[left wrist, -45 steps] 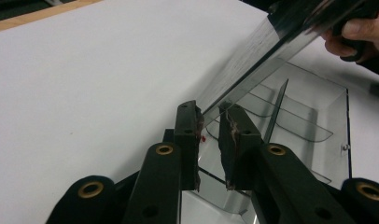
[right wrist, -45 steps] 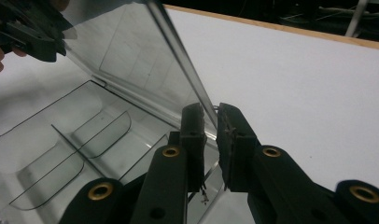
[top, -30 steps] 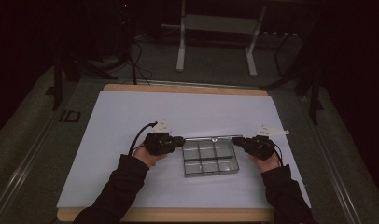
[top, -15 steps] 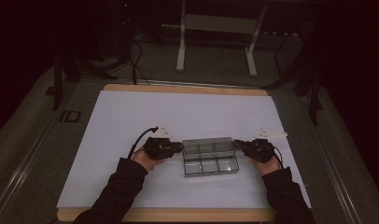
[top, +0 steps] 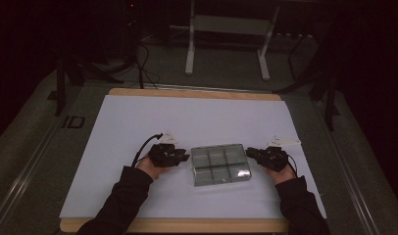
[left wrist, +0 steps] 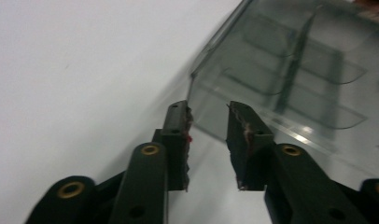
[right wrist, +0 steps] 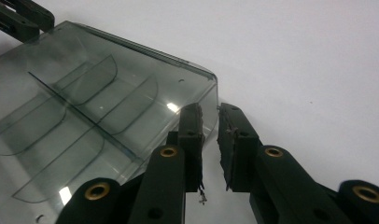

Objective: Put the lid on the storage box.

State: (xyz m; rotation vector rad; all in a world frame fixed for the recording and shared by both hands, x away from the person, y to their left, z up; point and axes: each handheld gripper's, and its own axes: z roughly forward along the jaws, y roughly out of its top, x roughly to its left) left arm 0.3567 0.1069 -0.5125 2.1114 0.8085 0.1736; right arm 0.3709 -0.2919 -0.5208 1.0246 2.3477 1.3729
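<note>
A clear plastic compartment box [top: 219, 165] with several empty cells lies flat on the white sheet [top: 138, 122]. My left gripper [top: 184, 157] is at the box's left end. In the left gripper view its jaws [left wrist: 208, 114] have just been opening. They stand apart, and the box's corner wall [left wrist: 197, 93] sits just past the tips with no pad pressing on it. My right gripper [top: 251, 152] is at the box's right end. In the right gripper view its pads [right wrist: 208, 116] stand almost together on the box's corner wall [right wrist: 214, 93].
The sheet covers a wooden table [top: 187, 92] with a bare strip of board at its near edge [top: 177, 226]. A metal stand [top: 226, 44] and cables [top: 138, 54] are on the dark floor beyond the far edge. Both forearms [top: 123, 205] come in from the bottom.
Both hands have shifted a little toward the near edge. The box lies in the same place between the grippers.
</note>
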